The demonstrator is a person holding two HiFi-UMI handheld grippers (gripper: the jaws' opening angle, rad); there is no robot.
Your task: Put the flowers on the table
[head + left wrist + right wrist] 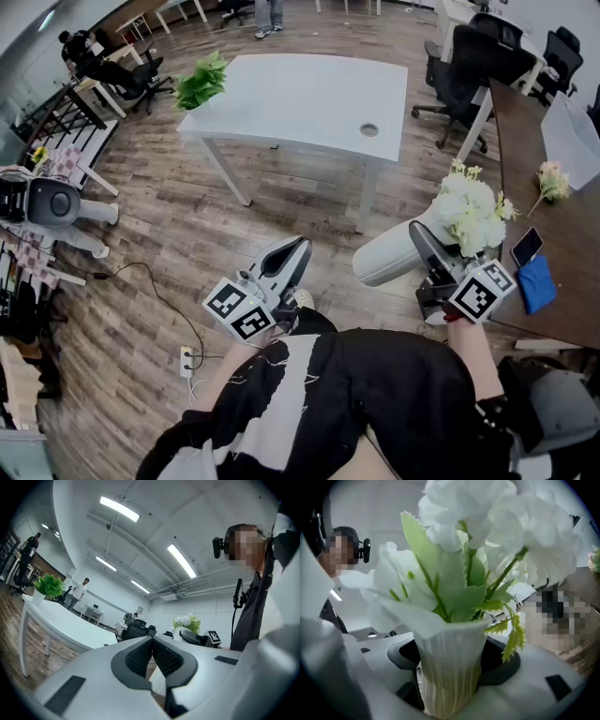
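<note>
Wood-plank flooring runs under an office with a white table [300, 94] ahead of you and a brown table [562, 281] at your right.

Your flowers [472, 211], white blooms with green leaves, stand in a ribbed white vase [449, 677]. That vase sits squarely between the jaws of your right gripper [442, 246]. The jaws are spread wide, with a dark pad pressed against each side of the vase, and the blooms rise above and beyond the tips. From your head view the bouquet hangs at the brown table's near edge, well apart from the white table.

Your left gripper [152, 648] is level beside it, with its jaws closed pad to pad and nothing between them.

A green plant [202, 82] stands on the white table's left corner.
</note>
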